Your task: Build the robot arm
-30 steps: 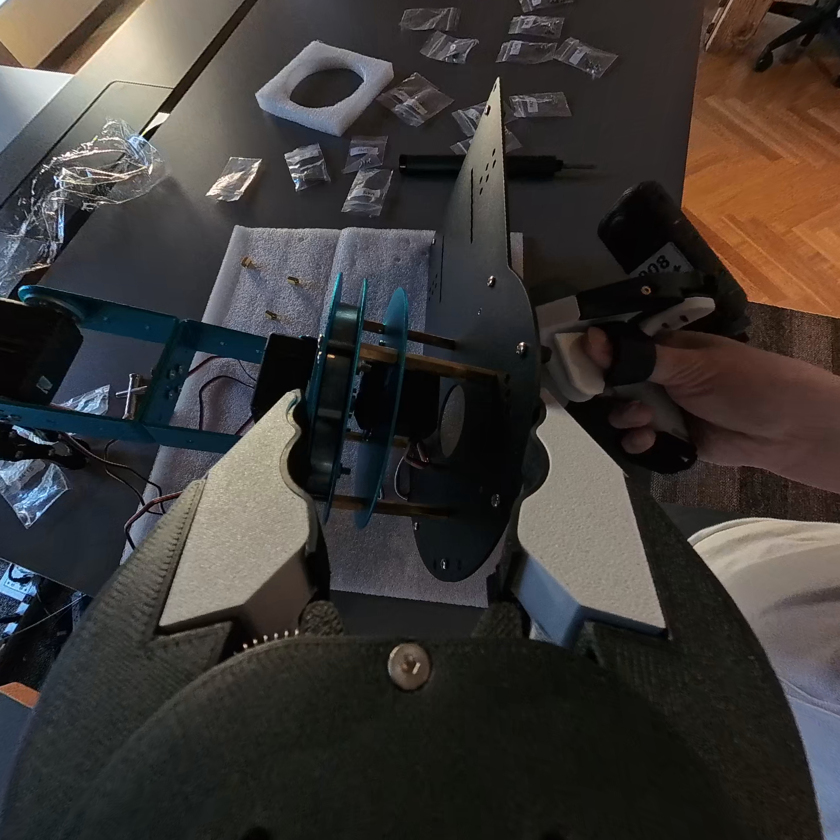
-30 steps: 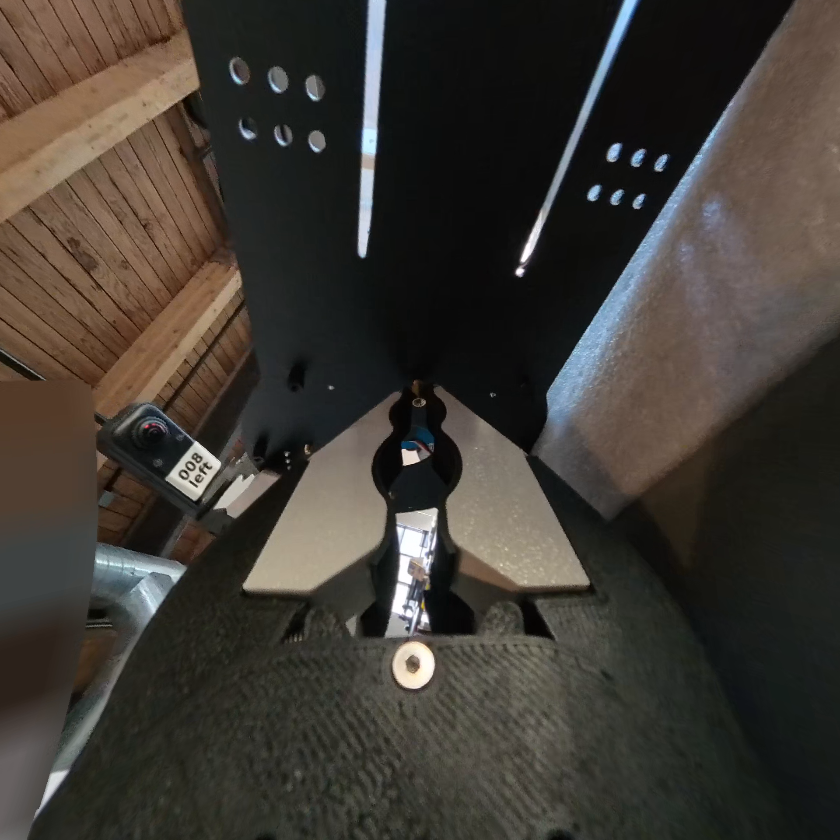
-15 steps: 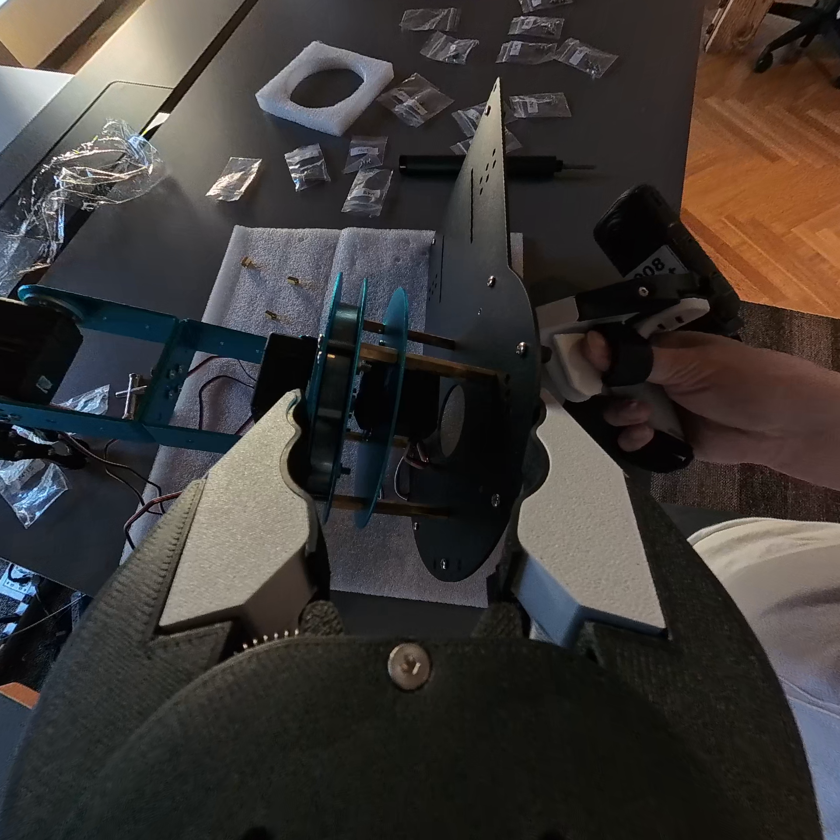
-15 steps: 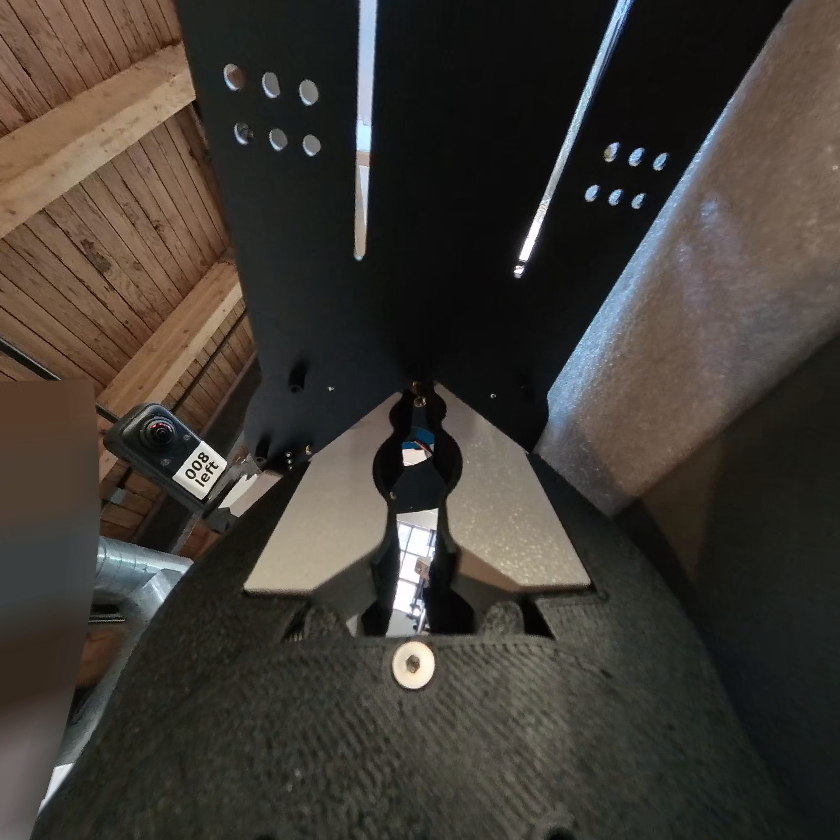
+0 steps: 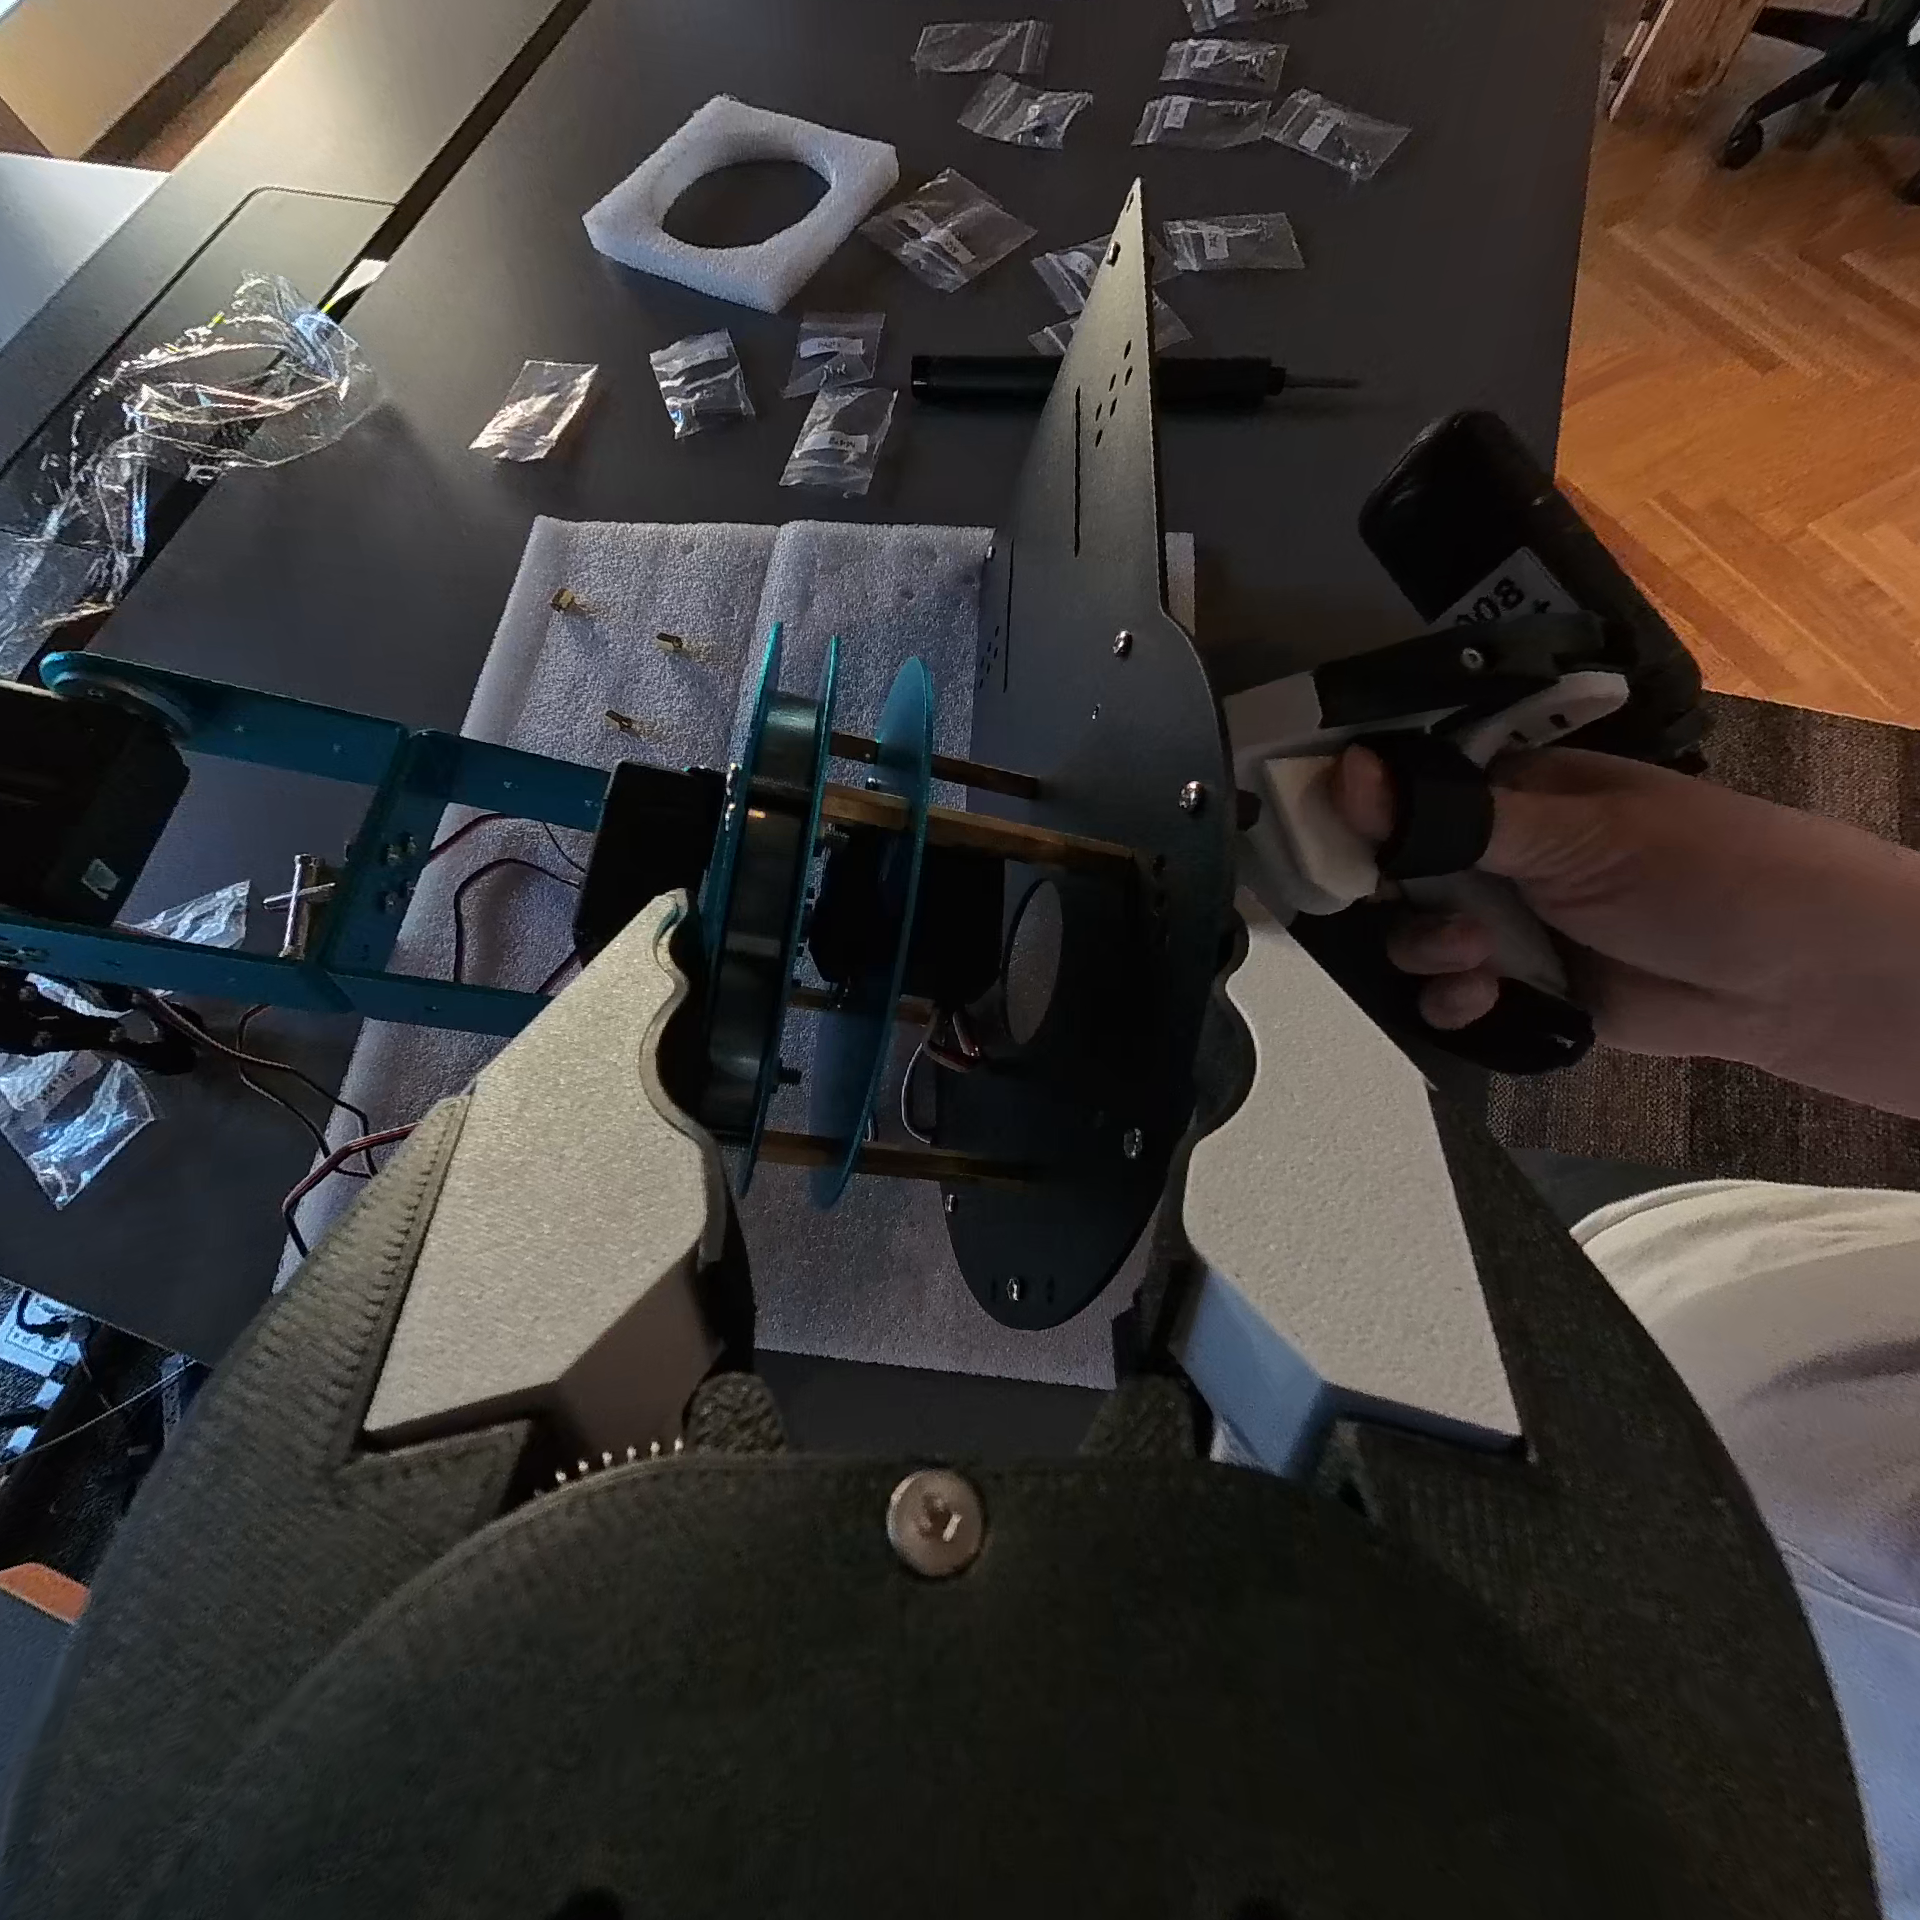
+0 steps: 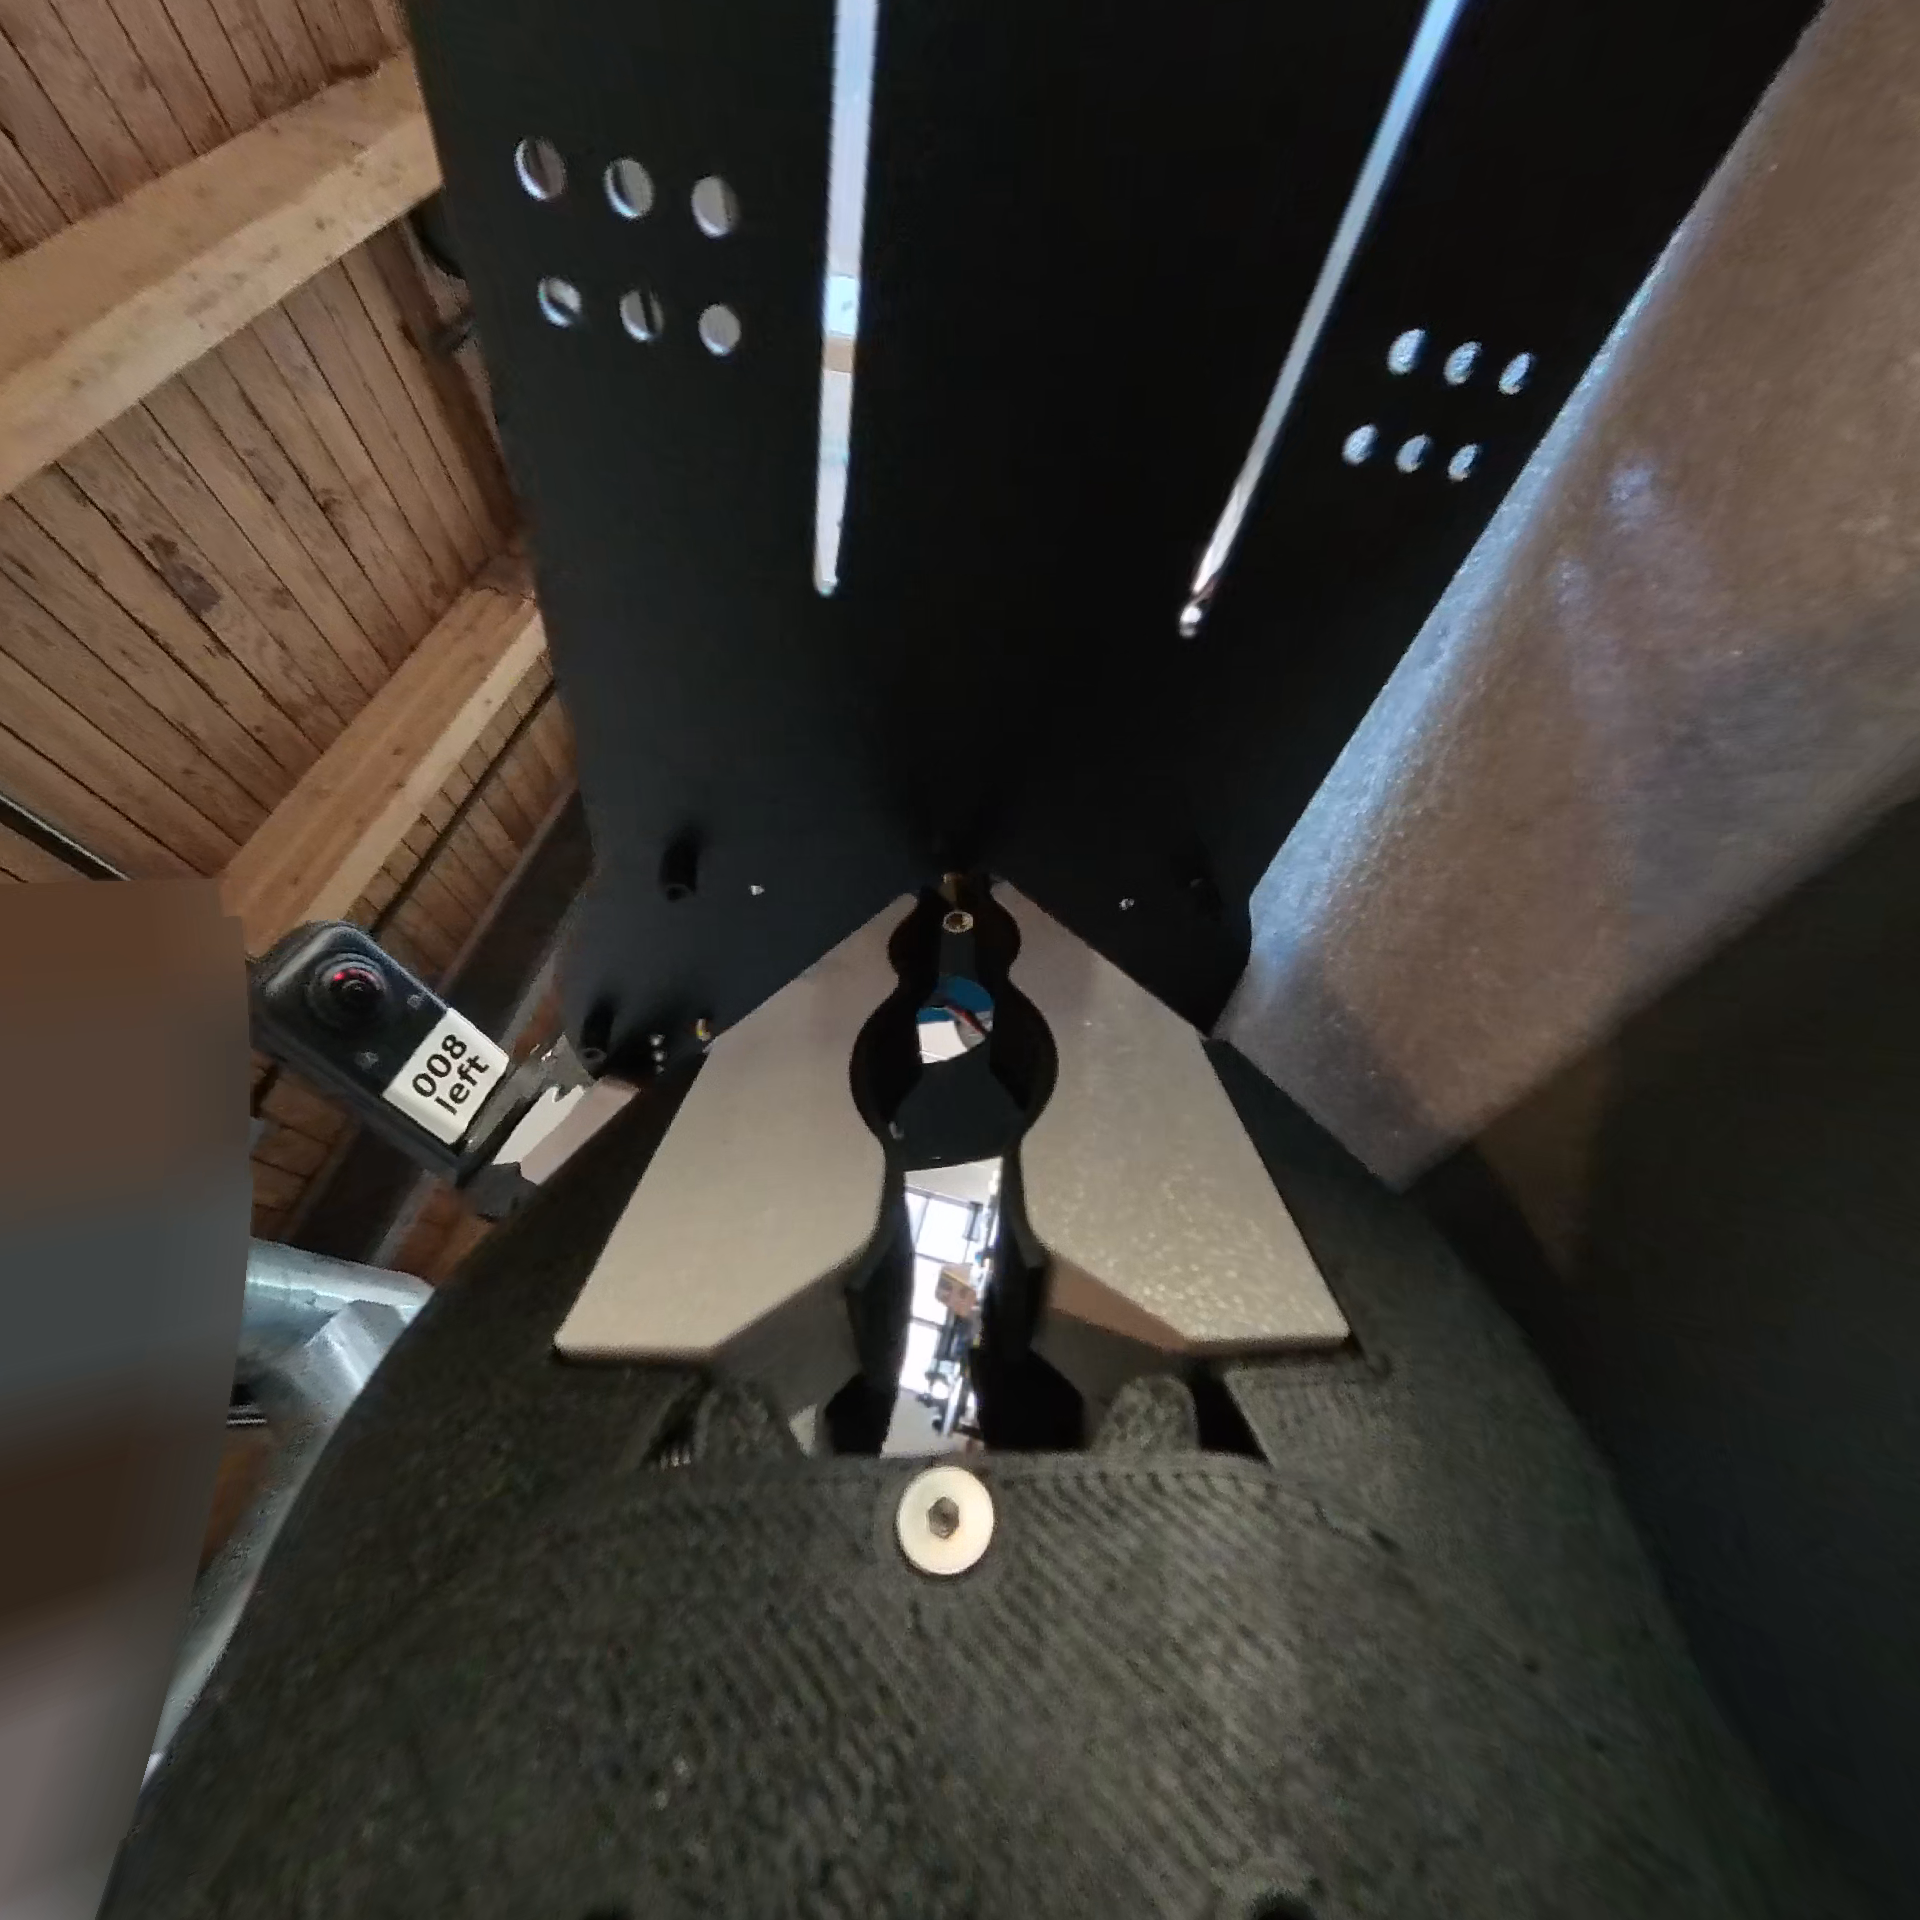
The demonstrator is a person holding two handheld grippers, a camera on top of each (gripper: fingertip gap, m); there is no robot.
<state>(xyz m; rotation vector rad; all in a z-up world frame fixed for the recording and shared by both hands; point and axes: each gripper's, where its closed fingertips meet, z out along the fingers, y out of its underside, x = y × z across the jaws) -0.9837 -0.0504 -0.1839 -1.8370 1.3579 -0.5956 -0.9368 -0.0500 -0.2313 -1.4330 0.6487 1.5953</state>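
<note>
My left gripper (image 5: 956,945) is shut on a robot-arm base assembly and holds it on its side above a white foam mat (image 5: 644,592). One finger presses the teal discs (image 5: 774,831), the other the black base plate (image 5: 1101,582). A blue arm frame (image 5: 312,748) sticks out to the left. My right gripper (image 6: 954,906) is shut, with a small brass standoff (image 6: 954,921) at its tips, against the black plate (image 6: 1039,416). It also shows in the left wrist view (image 5: 1278,810), held by a hand (image 5: 1662,904).
On the dark table (image 5: 416,520) lie several small clear parts bags (image 5: 842,436), a white foam ring (image 5: 738,197), a black screwdriver (image 5: 987,374), crumpled plastic wrap (image 5: 208,395) and loose brass standoffs (image 5: 675,644) on the mat. The table's right edge borders a wooden floor (image 5: 1745,416). About 8 cm separates my left fingertips from my right.
Almost nothing. The right gripper has shifted very slightly against the black plate; the left gripper holds the assembly still.
</note>
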